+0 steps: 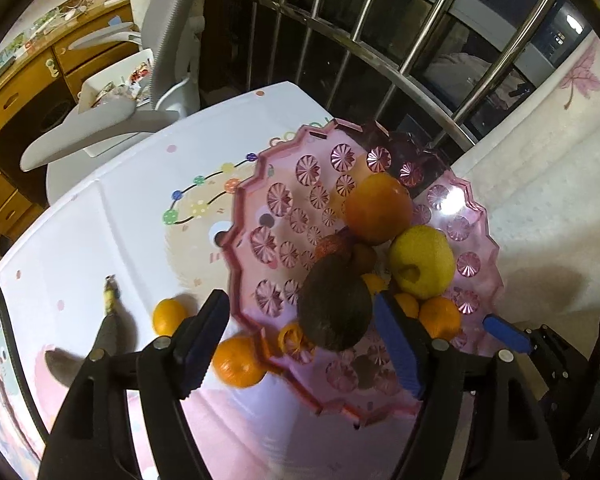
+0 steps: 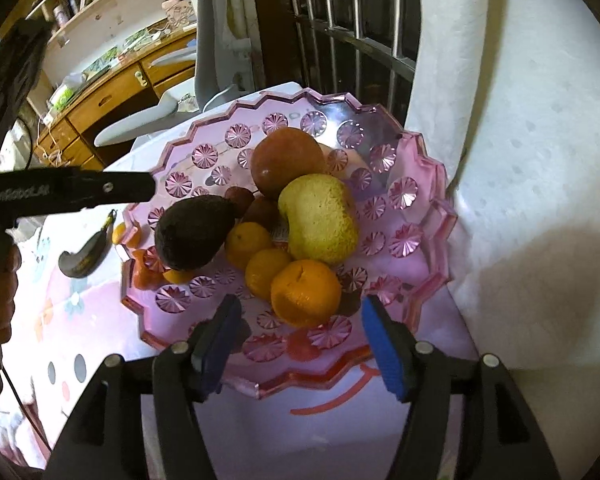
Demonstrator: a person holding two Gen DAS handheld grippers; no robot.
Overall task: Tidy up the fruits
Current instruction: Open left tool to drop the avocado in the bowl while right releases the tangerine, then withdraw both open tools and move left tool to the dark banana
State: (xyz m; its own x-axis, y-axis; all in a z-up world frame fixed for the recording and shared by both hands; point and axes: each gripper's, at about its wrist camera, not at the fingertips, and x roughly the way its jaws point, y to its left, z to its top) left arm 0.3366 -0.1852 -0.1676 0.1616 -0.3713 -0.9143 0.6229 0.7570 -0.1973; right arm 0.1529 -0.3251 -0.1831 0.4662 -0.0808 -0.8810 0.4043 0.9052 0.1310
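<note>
Your left gripper (image 1: 300,332): jaws apart, dark rough avocado (image 1: 334,304) between pads, not pressed; long axis runs toward bowl centre, narrow end away from you. Pink faceted bowl (image 2: 432,208) holds fruits. Your right gripper (image 2: 300,344): jaws apart, empty, smooth mandarin (image 2: 305,293) just ahead.

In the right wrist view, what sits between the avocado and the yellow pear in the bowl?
Between the avocado and the yellow pear lie a small orange and, further back, reddish-brown small fruits; the right wrist view shows it.
</note>
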